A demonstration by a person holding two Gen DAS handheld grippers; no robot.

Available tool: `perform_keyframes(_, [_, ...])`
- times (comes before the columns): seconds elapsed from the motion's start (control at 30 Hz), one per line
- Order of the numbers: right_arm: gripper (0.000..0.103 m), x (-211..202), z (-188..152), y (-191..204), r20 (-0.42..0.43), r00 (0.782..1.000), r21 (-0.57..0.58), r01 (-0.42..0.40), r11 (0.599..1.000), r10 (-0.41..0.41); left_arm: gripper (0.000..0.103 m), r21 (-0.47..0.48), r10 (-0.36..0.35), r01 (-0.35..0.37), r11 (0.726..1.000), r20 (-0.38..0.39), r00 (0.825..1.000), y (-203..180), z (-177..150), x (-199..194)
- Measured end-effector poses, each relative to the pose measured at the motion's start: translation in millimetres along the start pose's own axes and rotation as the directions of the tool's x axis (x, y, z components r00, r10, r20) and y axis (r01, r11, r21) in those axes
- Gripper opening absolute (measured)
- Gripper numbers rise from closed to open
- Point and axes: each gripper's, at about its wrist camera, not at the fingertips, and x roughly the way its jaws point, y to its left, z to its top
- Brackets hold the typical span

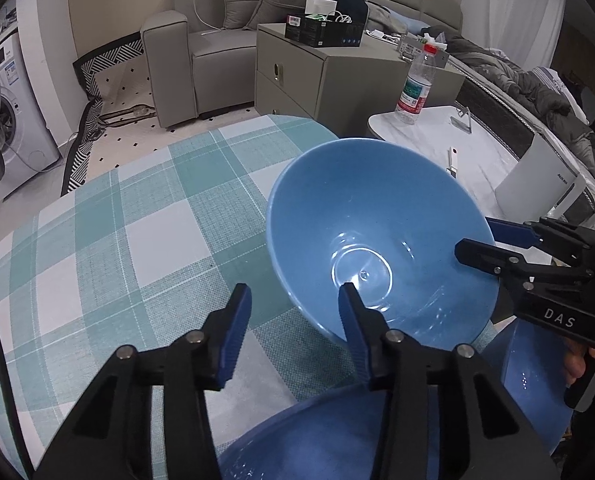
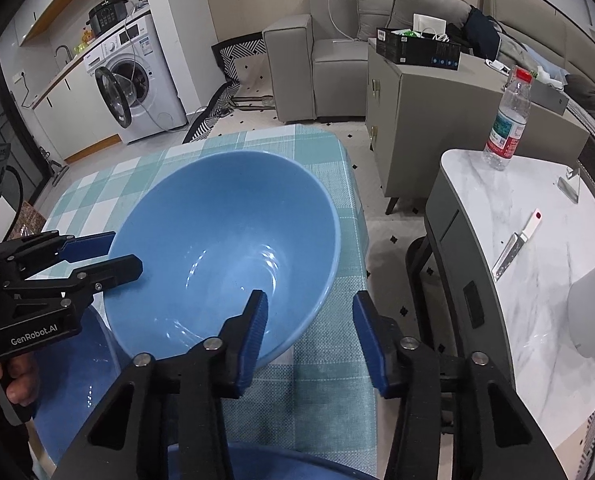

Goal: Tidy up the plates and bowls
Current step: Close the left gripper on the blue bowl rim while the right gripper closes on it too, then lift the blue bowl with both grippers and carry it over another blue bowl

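A large light-blue bowl (image 1: 377, 216) (image 2: 225, 216) sits over the teal checked tablecloth (image 1: 137, 240). My left gripper (image 1: 295, 320) straddles its near-left rim, one finger inside the bowl and one outside. Cloth shows between the outer pad and the wall, so it is open. My right gripper (image 2: 309, 320) straddles the opposite rim the same way, also open. Each gripper appears in the other's view, the right gripper (image 1: 475, 236) and the left gripper (image 2: 127, 252), both astride the rim. Darker blue dishes (image 1: 317, 432) (image 2: 69, 380) lie close below the grippers, partly hidden.
A marble side table (image 2: 537, 280) to the right carries a water bottle (image 2: 507, 128), a knife (image 2: 513, 248) and a white appliance (image 2: 593, 304). Beyond the table stand a grey cabinet (image 1: 317, 76), a sofa (image 1: 201, 36) and a washing machine (image 2: 137, 80).
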Motion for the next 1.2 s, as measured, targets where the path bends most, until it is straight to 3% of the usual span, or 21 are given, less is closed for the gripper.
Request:
perform_keyframes(0.27, [0.030,0.4,-0.6,1.4,0.012,1.000,-0.019,0.004,1.000,-0.004,0.025,0.032,-0.012,0.012,0.999,0.001,1.000,-8.1,2.0,0.7])
perform_keyframes(0.43, [0.025,0.9,0.2,3.7,0.015,1.000,-0.027,0.009,1.000,-0.009,0.024,0.040,0.000,0.000,0.999,0.004,1.000,-9.7,2.0,0.5])
perform_keyframes(1.2, [0.024,-31.2,-3.1,6.6,0.091,0.995,-0.023,0.036,0.999,-0.034,0.023,0.042,0.005,-0.008,0.999,0.061,0.998,-20.2,4.0,-18.8])
